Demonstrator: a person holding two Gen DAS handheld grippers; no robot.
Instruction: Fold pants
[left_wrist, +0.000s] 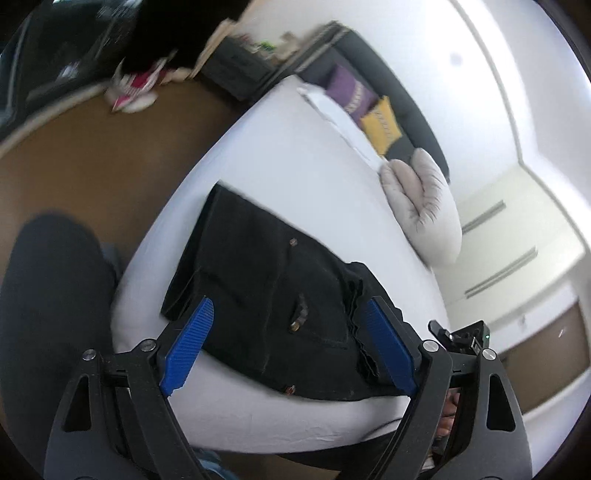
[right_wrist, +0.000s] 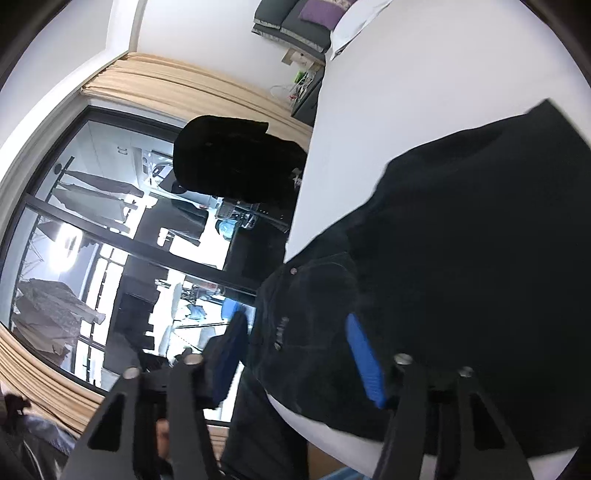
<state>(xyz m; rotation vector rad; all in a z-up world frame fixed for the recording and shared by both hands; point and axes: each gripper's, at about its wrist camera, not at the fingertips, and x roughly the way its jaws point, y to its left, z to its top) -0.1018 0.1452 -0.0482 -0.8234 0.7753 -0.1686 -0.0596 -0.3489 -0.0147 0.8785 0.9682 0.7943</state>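
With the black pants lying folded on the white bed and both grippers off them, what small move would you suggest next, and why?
Probably draw both grippers back and leave the fold alone. The black pants lie as a compact folded bundle on the white bed. The left gripper and right gripper both stand open over it, their pads pressing nothing. A light tidy of the rumpled edge near the left gripper might follow.

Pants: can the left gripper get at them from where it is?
Probably yes. The left gripper has open jaws held over the folded pants on the bed, with nothing between.
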